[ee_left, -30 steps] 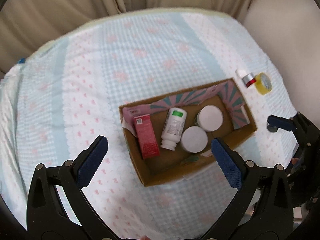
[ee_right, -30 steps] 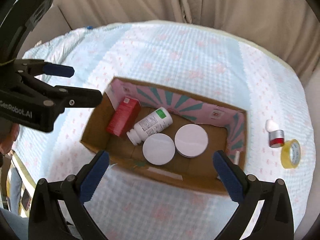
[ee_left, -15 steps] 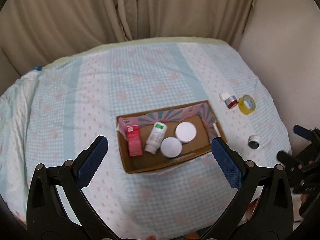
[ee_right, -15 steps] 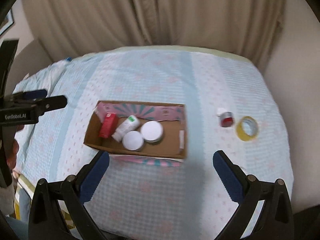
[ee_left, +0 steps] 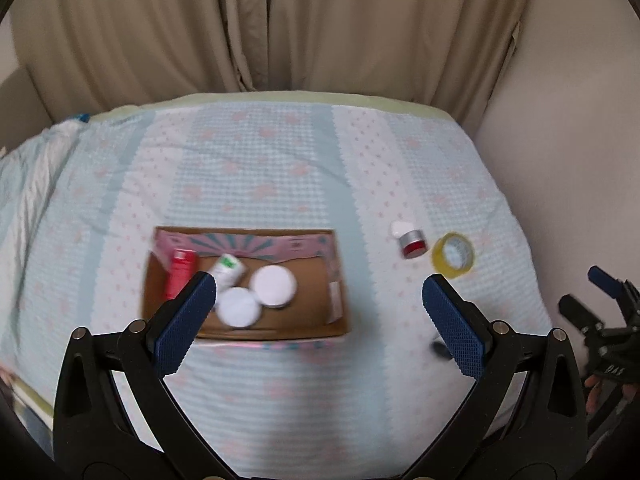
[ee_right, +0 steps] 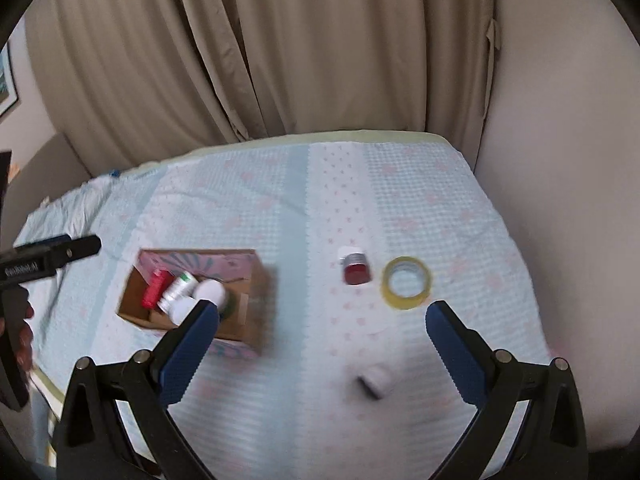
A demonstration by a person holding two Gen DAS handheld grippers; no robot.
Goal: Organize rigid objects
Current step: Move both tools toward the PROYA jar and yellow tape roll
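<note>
A cardboard box (ee_left: 308, 320) (ee_right: 252, 320) lies on the bed and holds a red carton (ee_left: 181, 270), a white bottle (ee_left: 229, 268) and two white-lidded jars (ee_left: 274, 285). Right of it lie a small red and silver jar (ee_left: 411, 241) (ee_right: 355, 269), a yellow tape roll (ee_left: 453, 255) (ee_right: 406, 282) and a small dark-ended jar (ee_right: 373, 381). My left gripper (ee_left: 320, 328) is open and empty, held high over the box's near side. My right gripper (ee_right: 322, 350) is open and empty above the loose items.
The bed has a blue and pink patterned cover (ee_left: 280, 176). Beige curtains (ee_left: 260, 28) hang behind it and a pale wall (ee_left: 560, 160) stands at the right. The right gripper shows at the left wrist view's right edge (ee_left: 608, 320).
Both grippers have pulled up and back from the box, so the whole bed shows. The right gripper's view has swung right towards the loose jars and tape.
</note>
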